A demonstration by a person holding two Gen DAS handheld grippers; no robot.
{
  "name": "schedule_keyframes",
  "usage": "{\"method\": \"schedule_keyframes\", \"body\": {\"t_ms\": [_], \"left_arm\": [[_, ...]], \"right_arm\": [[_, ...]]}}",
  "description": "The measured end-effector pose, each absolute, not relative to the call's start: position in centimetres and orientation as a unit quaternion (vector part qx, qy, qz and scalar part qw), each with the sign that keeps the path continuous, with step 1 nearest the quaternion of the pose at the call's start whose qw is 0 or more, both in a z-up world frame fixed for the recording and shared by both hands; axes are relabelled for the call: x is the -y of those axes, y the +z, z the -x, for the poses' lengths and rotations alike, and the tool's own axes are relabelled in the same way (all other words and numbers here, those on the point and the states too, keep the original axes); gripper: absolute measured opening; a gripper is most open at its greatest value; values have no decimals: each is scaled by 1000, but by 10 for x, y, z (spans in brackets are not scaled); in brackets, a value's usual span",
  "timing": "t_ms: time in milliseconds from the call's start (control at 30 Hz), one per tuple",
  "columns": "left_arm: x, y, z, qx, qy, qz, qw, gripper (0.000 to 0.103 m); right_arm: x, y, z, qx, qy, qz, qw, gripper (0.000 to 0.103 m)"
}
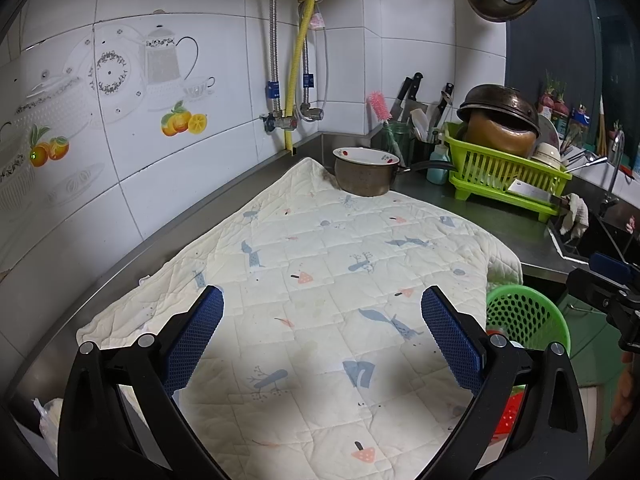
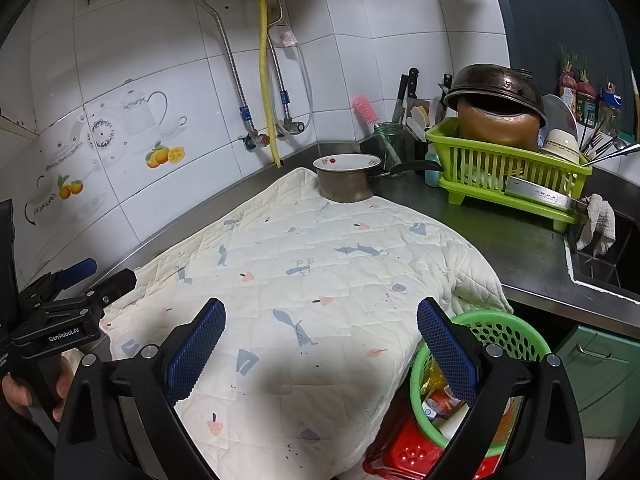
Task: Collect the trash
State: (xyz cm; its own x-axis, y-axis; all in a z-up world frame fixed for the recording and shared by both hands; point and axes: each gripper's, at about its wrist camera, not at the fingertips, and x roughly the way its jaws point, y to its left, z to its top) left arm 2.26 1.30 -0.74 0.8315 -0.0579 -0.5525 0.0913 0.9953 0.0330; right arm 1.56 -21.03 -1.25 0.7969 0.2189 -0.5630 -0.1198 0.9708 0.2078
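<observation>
While both hover over quilted cloth [image 1: 320,264], left gripper [image 1: 322,312] and right gripper [image 2: 320,324] spread wide, empty — trash [image 2: 436,400] sits in green basket [image 2: 516,332] beside counter edge, under right gripper's finger.

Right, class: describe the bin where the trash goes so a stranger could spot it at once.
Find the quilted cloth covering the steel counter. Just off its near right corner, below the counter edge, sits a round green basket with wrappers inside. Unlike the lime dish rack on the counter, it has round holes, not slats.
</observation>
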Motion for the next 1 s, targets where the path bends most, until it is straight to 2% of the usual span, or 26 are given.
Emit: {"method": "schedule_keyframes", "body": {"t_ms": [1000], "left_arm": [[-11,-8,-21,-289,-40,-29,956,98]], "right_arm": [[208,-14,-15,-307,90,-82,944,93]]}}
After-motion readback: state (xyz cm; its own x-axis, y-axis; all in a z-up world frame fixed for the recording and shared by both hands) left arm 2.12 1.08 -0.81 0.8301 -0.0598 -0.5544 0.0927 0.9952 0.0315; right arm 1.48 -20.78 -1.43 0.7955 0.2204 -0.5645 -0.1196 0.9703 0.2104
